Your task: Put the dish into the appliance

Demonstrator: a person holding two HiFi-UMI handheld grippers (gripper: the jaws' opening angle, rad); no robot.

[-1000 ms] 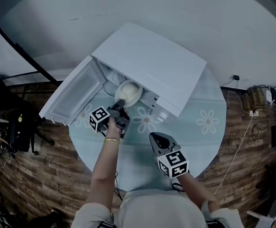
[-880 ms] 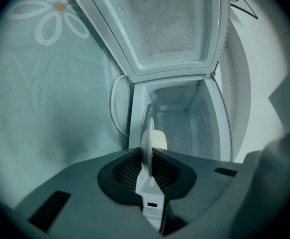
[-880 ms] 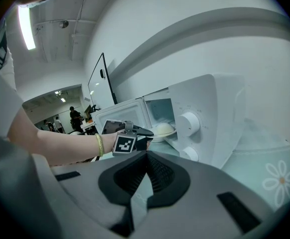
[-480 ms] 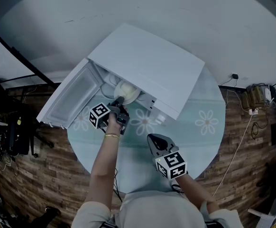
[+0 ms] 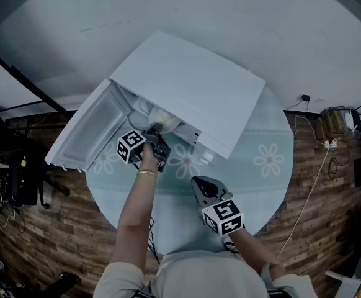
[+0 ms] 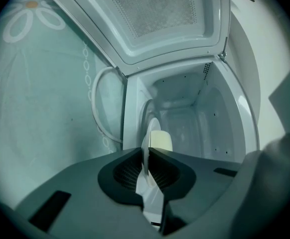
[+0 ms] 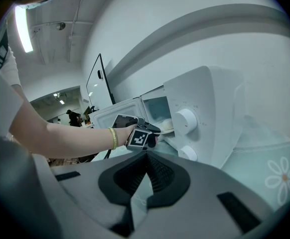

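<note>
Right gripper [image 5: 197, 181]: nearest the person, hovering over the round, flower-patterned table [image 5: 264, 188], well short of the appliance [image 5: 193, 82]. Jaws together at the tips, nothing between them. Idle.

Left gripper [image 5: 157, 130]: extended to the appliance's mouth. Jaws nearly closed, pads pinching the thin rim of the dish [image 5: 165, 118]. Grip is at one edge only, with the rest of the dish carried out ahead of the jaws.

Dish: pale and shallow, seen edge-on in the left gripper view. Position: at the threshold of the opening, far part under the appliance's top, near edge in the jaws. Whether it rests on anything cannot be told.

Door [image 5: 89, 131]: swung wide to the left, leaving the opening free.

Appliance: white box on the far half of the table, two round knobs [image 7: 185, 120] on the front panel beside the opening. Cavity [image 6: 197, 121]: white-walled, directly ahead of the held dish.

Step in hand, by judgement: insertion, roughly midway, with the dish at the mouth and not yet set down.

Next move calls for:
- Level travel further inward, keeping the dish flat and off the opening's frame.
- Lowering onto the cavity floor.
- Parting the jaws and backing straight out.
- Door closing probably follows, with the free right gripper available for it.
</note>
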